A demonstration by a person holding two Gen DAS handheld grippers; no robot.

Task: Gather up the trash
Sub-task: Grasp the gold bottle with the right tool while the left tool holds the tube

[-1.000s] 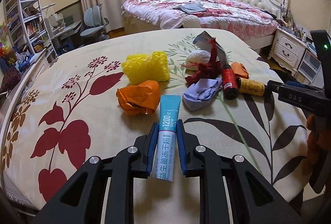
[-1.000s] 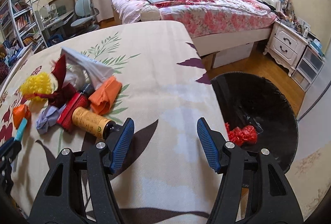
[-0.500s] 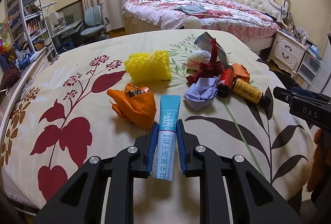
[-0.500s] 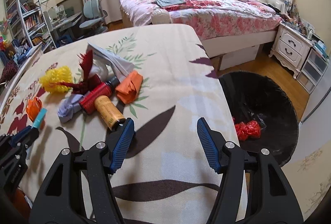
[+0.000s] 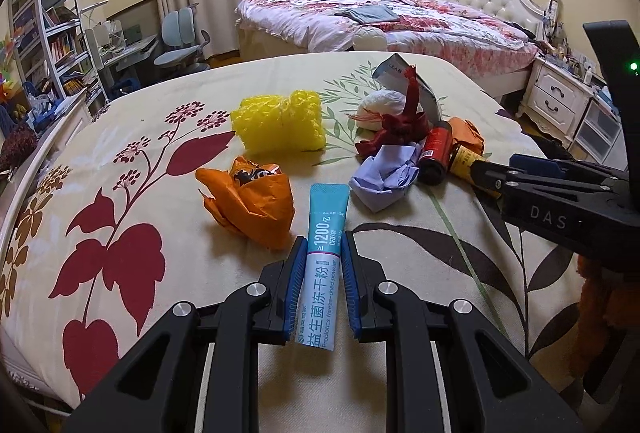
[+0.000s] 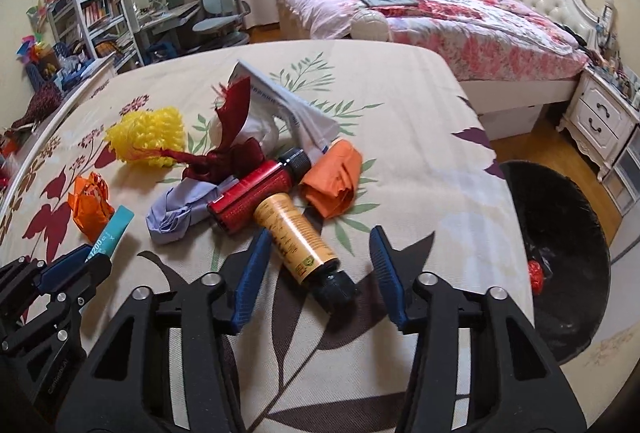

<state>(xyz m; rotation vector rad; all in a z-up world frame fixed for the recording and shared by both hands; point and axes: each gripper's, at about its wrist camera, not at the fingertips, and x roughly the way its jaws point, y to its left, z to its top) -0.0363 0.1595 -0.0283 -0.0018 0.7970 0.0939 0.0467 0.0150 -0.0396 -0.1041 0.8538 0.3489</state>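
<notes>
Left gripper (image 5: 322, 273) pinching teal probiotics sachet (image 5: 325, 265), lower centre. Right gripper (image 6: 316, 273) jaws closing, pads not touching yellow bottle (image 6: 296, 233) between them.

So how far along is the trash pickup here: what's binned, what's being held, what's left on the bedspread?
Done: one red wad lies in the black bin.
In hand: the left gripper is shut on a blue sachet; the right gripper is closing around the yellow bottle, pads not yet touching.
Left: yellow mesh, orange wrapper, lilac paper, red bottle.
</notes>
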